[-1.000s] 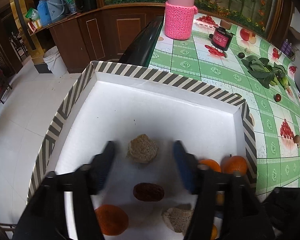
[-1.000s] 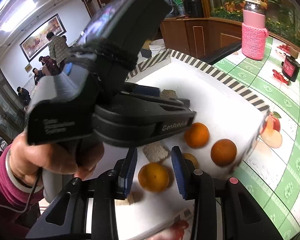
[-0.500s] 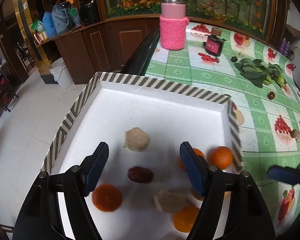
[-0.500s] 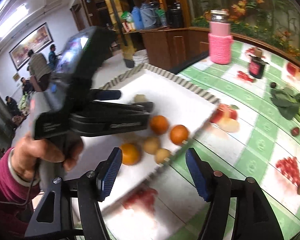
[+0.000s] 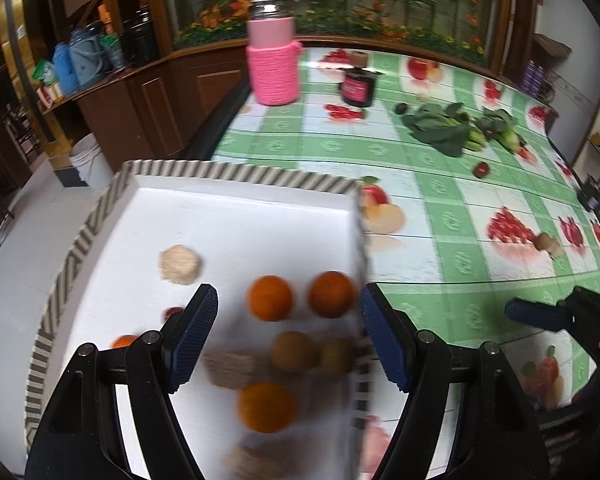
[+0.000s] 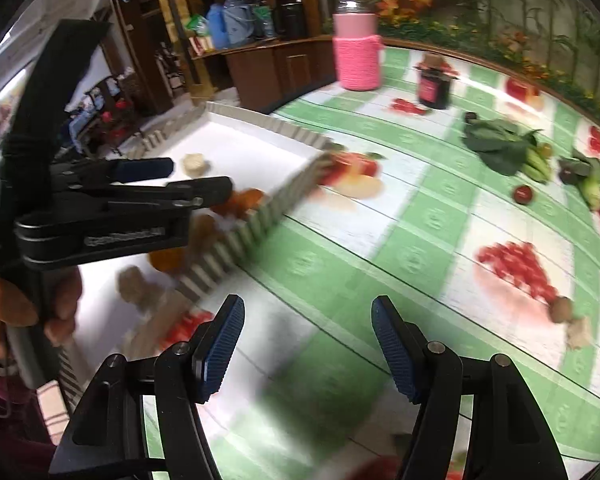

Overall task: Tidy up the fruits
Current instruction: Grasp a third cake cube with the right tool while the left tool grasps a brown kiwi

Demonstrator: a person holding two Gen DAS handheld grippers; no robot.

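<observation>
Left to right, seen along each gripper. The tray (image 5: 236, 176), striped at the rim, holds the gathered fruit: a beige lump (image 5: 179, 264) toward its far left, two oranges (image 5: 269, 298) side by side near the right wall, two brownish fruits just behind them toward the camera, and a third orange nearer still, all blurred. The left gripper (image 5: 288, 336) hangs over this group with its jaws spread wide and nothing between them. The right gripper (image 6: 308, 344) is likewise released and empty, held above bare patterned surface (image 6: 400, 216) to the right of the tray. Fruit not yet gathered lies further right: a small dark red fruit (image 6: 523, 194) beside the greens (image 6: 500, 140), and a small brown fruit (image 6: 561, 309) at the edge of a printed red cluster. Both lie ahead and to the right of the right jaws, well apart from the left ones; the right hand is judged the nearer. The brown fruit looks roundish, with no clear long axis.
</observation>
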